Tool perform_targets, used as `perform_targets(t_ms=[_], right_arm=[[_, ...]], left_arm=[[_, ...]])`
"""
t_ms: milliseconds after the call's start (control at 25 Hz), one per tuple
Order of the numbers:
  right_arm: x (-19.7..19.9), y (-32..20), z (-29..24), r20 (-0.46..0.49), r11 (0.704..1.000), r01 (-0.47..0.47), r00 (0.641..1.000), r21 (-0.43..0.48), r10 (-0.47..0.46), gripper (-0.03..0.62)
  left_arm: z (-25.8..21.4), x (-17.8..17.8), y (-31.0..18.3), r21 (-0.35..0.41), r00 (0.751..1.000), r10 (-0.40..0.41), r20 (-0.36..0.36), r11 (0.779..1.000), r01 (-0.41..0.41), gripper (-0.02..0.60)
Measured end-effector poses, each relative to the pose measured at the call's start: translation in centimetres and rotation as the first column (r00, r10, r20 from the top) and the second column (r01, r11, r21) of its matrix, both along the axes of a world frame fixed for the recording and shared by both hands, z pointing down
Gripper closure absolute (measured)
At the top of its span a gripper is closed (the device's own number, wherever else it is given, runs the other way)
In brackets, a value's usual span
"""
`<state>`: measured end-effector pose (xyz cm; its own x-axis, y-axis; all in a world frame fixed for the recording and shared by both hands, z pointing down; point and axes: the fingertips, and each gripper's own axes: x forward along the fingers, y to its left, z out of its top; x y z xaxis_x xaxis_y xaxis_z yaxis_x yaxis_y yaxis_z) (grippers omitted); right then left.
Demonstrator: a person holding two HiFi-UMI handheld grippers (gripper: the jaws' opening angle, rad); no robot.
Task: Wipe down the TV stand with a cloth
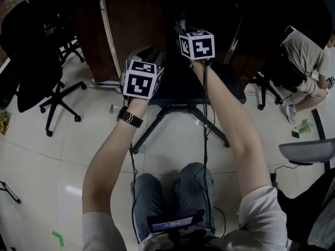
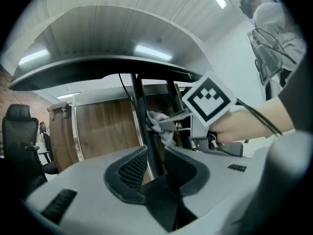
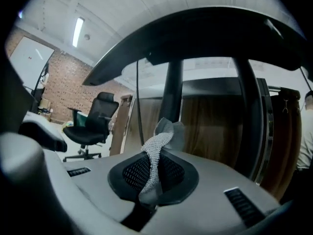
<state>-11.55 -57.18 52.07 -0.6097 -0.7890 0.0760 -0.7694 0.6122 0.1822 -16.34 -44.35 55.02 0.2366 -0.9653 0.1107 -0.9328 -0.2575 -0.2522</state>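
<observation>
Right claw is clamped tight, with a grey mesh cloth pinched between its pads. The cloth pokes up past the tips, right at the dark post of the TV stand. Left claw, just beside it, is closed round that same post, a pad on either flank. Over both claws hangs the stand's dark slab. Beyond the tips is wood panelling. Off to the right claw's left are a black office chair and a brick wall. A pale tiled floor lies below.
</observation>
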Motion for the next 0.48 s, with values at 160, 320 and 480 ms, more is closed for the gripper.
perform_targets(t_ms=[160, 320, 480], right_arm=[[0.0, 0.6, 6.4, -0.102, 0.997, 0.006, 0.995, -0.082, -0.014, 0.571], [1.0, 1.4, 5.1, -0.109, 0.999, 0.0, 0.994, -0.043, -0.004, 0.571], [2.7, 2.8, -6.0, 0.036, 0.985, -0.005, 0.999, 0.174, -0.001, 0.571]], left_arm=[[1.0, 0.3, 0.4, -0.016, 1.0, 0.012, 0.007, 1.0, -0.012, 0.456], [1.0, 1.0, 0.9, -0.019, 1.0, 0.026, 0.004, 0.999, -0.026, 0.456], [0.4, 1.7, 1.2, -0.001, 0.999, 0.038, 0.005, 0.999, -0.038, 0.456]])
